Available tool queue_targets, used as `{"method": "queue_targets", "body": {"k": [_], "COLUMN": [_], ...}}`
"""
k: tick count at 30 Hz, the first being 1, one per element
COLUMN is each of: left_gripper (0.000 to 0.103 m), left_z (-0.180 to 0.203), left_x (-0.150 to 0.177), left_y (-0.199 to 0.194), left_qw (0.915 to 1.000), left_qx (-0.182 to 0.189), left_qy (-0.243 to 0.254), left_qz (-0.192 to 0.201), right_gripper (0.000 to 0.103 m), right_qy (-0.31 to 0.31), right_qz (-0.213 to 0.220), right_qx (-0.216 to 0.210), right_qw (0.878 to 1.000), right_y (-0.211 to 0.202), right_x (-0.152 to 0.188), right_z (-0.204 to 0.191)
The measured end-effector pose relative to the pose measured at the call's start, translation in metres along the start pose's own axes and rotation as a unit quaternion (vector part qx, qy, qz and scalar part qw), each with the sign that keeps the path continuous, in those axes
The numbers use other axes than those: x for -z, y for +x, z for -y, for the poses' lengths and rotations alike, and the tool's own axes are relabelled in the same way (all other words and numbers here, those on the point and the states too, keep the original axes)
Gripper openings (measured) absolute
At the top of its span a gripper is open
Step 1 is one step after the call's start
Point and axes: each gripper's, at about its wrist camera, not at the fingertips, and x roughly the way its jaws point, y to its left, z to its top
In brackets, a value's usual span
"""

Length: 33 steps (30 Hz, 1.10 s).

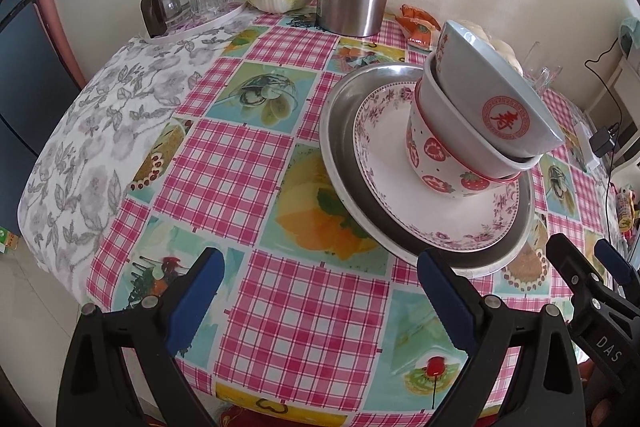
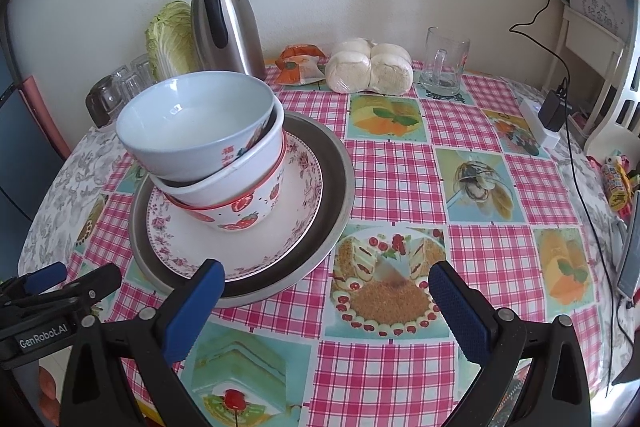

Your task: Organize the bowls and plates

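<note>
Your 2 grippers, left gripper (image 1: 320,291) and right gripper (image 2: 326,301), both gape wide, holding nothing. Ahead: 1 stack, metal tray (image 2: 320,251), floral plate (image 2: 280,239), 3 nested bowls (image 2: 224,167); tray rim just beyond your inner fingertips. Bare tablecloth (image 2: 480,247) beyond right gripper. Far: 1 thermos (image 2: 224,23).

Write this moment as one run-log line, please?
left claw: open, empty | right claw: open, empty | three bowls nested, top tilted, on floral plate in metal tray | stack untouched
</note>
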Motion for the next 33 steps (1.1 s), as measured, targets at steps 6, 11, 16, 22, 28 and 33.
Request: {"method": "queue_targets", "body": {"k": [6,11,16,22,28,33], "left_gripper": [0.097,0.097,0.097,0.097,0.097,0.097], "left_z": [-0.0003,0.0002,0.0005,0.0015,0.002,0.0008], "left_x": [-0.0005,-0.0004,-0.0003,0.0004,0.0009,0.0007], "left_y": [0.0021,0.0012,0.002,0.0023,0.002,0.0024], "left_qw": [1.0,1.0,0.9999,0.9998,0.9996,0.9994], "left_qx": [-0.006,-0.001,-0.011,-0.016,-0.027,-0.032], "left_qy": [-0.002,-0.001,0.0,0.005,0.008,0.006], "left_qz": [-0.005,-0.004,-0.006,-0.008,-0.007,-0.007], "right_gripper": [0.103,0.103,0.103,0.103,0.103,0.103], "right_qy": [0.0,-0.001,-0.001,0.0,0.001,0.001], "right_qz": [-0.004,-0.005,-0.006,-0.007,-0.008,-0.008], "right_qx": [0.002,0.001,0.002,0.002,0.002,0.002], "right_qw": [1.0,1.0,1.0,1.0,1.0,1.0], "right_y": [0.0018,0.0021,0.0031,0.0037,0.004,0.0041], "right_x": [0.0001,0.0005,0.001,0.0012,0.002,0.0022], "right_z": [0.0013,0.0006,0.0006,0.0013,0.002,0.0021]}}
